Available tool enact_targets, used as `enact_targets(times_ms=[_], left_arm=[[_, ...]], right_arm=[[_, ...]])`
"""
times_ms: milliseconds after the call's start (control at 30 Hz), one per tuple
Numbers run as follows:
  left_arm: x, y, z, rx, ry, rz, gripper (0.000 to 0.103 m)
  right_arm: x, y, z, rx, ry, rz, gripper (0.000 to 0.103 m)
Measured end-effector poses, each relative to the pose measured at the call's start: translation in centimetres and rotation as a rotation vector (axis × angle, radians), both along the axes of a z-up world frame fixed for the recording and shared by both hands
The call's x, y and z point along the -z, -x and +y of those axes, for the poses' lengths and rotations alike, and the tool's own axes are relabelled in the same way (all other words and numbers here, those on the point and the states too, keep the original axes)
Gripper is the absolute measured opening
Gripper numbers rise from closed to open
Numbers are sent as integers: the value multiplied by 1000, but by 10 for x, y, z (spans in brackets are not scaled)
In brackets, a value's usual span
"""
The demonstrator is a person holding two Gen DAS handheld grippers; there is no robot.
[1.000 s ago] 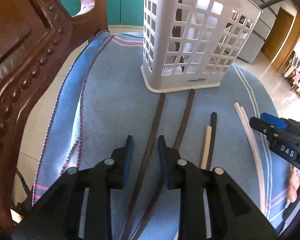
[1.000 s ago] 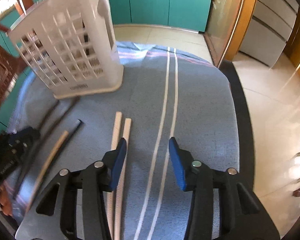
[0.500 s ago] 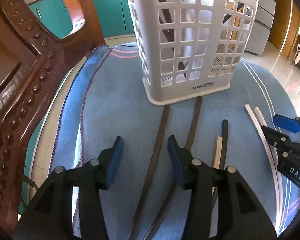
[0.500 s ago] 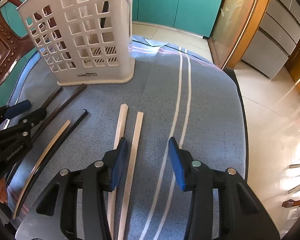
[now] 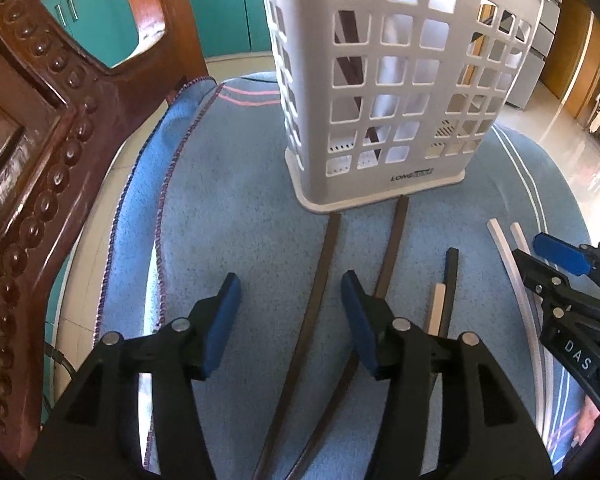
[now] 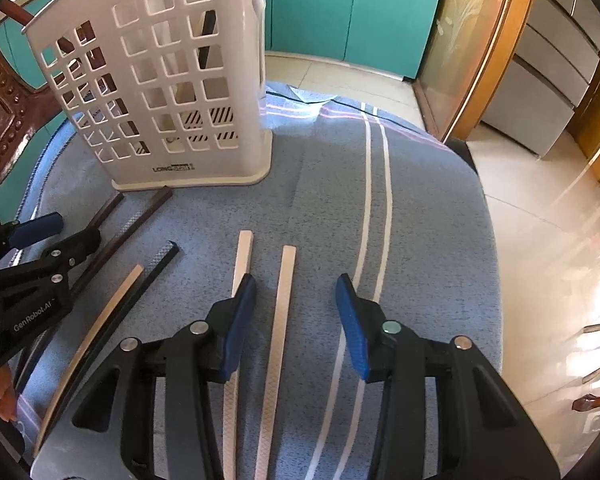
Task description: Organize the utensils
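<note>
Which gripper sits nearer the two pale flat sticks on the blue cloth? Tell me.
Right. The right gripper hovers directly over the two pale flat sticks; the left gripper is off to their left, over the dark brown sticks.

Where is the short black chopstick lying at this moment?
The short black chopstick lies on the blue cloth left of centre in the right wrist view, beside a tan chopstick and right of two long brown ones.
</note>
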State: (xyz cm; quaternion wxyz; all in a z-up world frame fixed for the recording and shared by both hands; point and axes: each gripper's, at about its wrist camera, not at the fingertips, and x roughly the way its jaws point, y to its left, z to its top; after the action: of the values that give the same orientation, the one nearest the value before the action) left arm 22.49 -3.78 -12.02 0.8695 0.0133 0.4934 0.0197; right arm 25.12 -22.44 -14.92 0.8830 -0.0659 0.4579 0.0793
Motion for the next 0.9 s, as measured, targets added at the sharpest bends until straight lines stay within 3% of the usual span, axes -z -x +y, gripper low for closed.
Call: enact_targets(times_ms=[67, 167, 300, 367, 500, 567, 700, 900], left_arm=[[1, 0, 1, 5, 15, 5, 49], [6, -10, 2, 21, 36, 16, 34], [7, -6, 1, 1, 55, 35, 18], [7, -4, 5, -13, 78, 48, 15], [8, -3, 8, -14, 100, 51, 16], [10, -6, 5, -2, 60, 34, 16], [13, -11, -4, 6, -22, 7, 30], [17, -28, 1, -12, -13, 13, 39]], right_arm=[[-1, 1, 1, -17, -9, 4, 26], [-3, 2, 5, -31, -22, 10, 9], [-3, 5, 8, -30, -36, 19, 8], [-4, 6, 8, -29, -41, 25, 8], [-5, 6, 6, -29, -40, 32, 8], [-5, 3, 5, -31, -30, 30, 8], [-2, 5, 12, -39, 1, 19, 11], [-2, 6, 13, -40, -10, 25, 11]])
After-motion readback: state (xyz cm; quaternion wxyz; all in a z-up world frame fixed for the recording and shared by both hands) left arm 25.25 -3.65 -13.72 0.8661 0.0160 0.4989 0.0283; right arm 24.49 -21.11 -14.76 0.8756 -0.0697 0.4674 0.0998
